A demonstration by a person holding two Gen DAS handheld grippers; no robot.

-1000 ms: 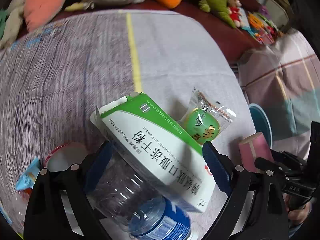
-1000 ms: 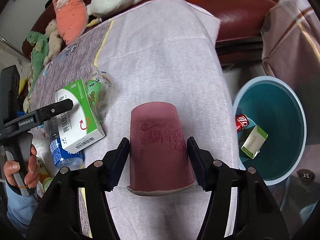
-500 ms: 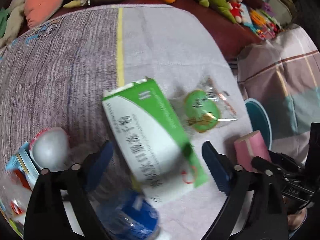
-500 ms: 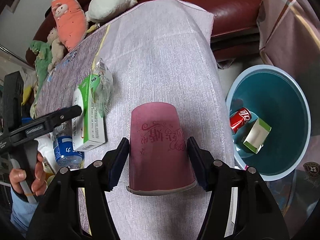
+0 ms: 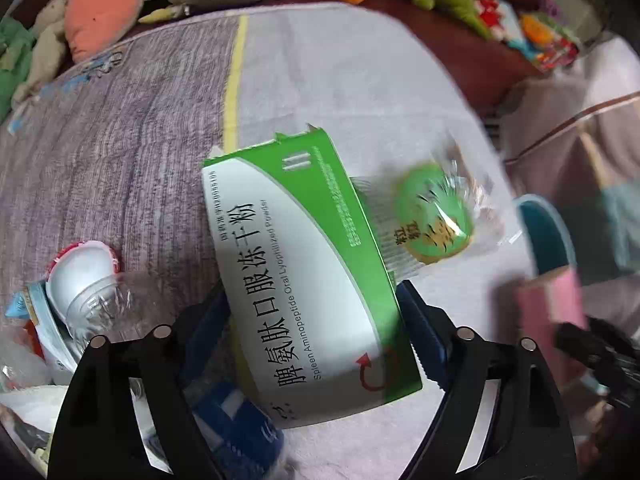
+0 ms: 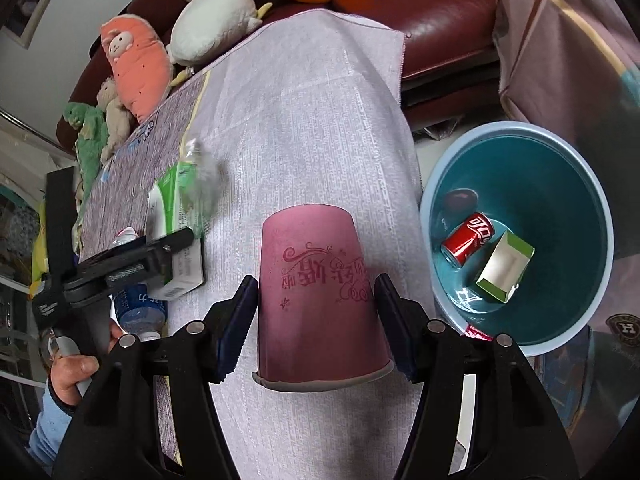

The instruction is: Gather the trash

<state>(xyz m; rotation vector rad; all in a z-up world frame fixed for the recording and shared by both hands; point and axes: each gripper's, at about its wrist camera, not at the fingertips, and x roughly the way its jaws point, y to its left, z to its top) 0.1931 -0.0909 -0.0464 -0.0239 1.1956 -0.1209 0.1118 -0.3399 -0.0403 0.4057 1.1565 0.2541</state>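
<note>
A green and white medicine box (image 5: 304,280) lies tilted on a clear bottle (image 5: 100,304) on the cloth-covered table (image 5: 320,80). My left gripper (image 5: 312,296) points down over the box with its jaws closing. The box lies between them, a blue pad close to each long edge, and no firm press shows. Beside the box lies a snack in a clear wrapper with a green label (image 5: 434,220). My right gripper (image 6: 316,282) is shut on an upside-down pink paper cup (image 6: 316,240) above the table's right side. The left gripper (image 6: 160,252) also shows in the right wrist view.
A teal basin (image 6: 580,184) stands on the floor right of the table, holding a red can (image 6: 468,238) and a small green and white box (image 6: 504,268). More wrappers and a white cup (image 5: 80,264) crowd the table's left end. Plush toys (image 6: 136,64) line the dark red sofa behind.
The left gripper has slid over the medicine box and its jaws have narrowed around it. The right gripper has carried the pink cup toward the basin, which now looks larger.
</note>
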